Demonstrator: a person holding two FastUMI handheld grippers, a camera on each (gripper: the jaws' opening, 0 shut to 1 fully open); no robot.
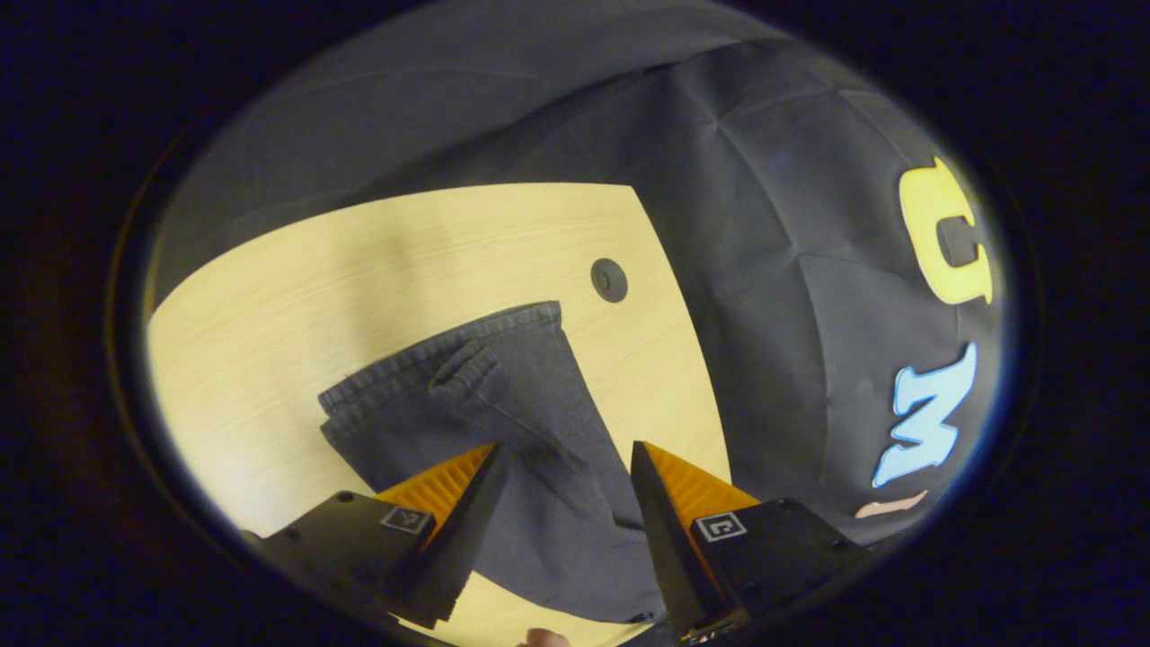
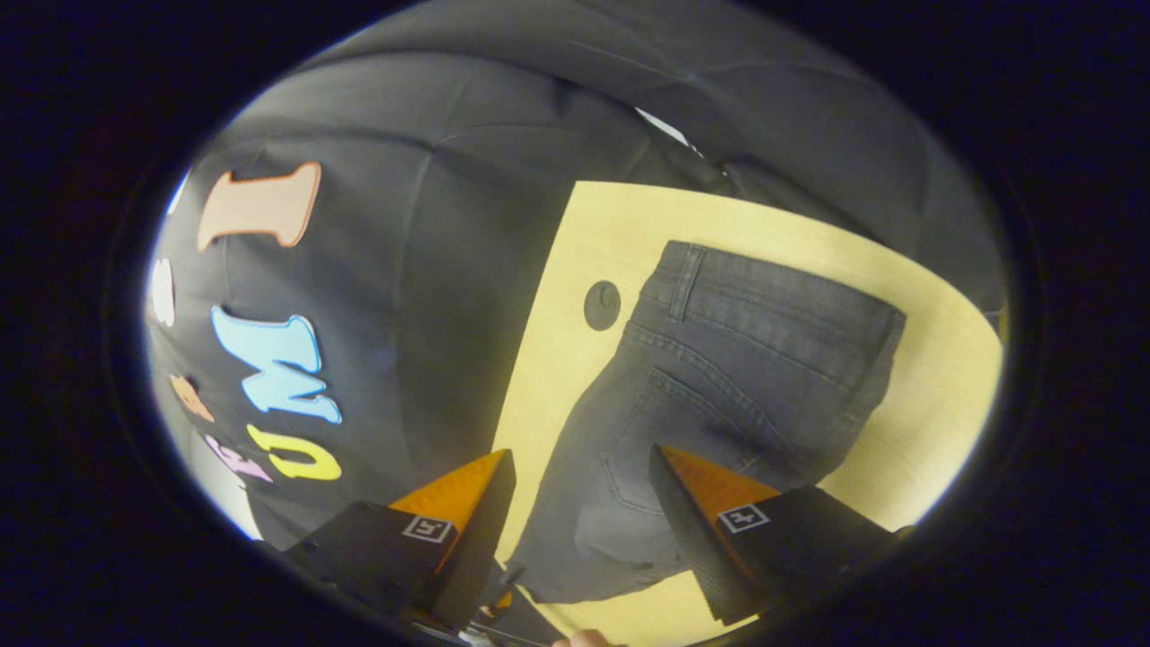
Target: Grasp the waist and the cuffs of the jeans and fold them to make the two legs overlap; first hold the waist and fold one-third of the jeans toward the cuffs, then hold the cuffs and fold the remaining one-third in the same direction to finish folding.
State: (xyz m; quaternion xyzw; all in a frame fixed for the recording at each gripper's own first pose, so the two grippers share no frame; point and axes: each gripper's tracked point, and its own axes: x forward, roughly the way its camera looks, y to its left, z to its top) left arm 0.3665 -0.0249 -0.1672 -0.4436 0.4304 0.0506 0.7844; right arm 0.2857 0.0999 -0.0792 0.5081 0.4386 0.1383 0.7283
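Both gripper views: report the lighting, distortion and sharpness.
Left gripper view: dim, warm light; the table edge bows with fisheye; jeans cuffs fairly sharp, open left tongs soft. Right gripper view: same dimness and curvature; jeans waist stitching clear, open right tongs slightly blurred.

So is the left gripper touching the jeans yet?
Cannot tell. In the left gripper view the left gripper is open over the jeans, fingers either side of the leg end, but the picture doesn't show contact or a gap.

Dim, warm light; soft focus throughout (fisheye bending strongest near the rims), no glare.
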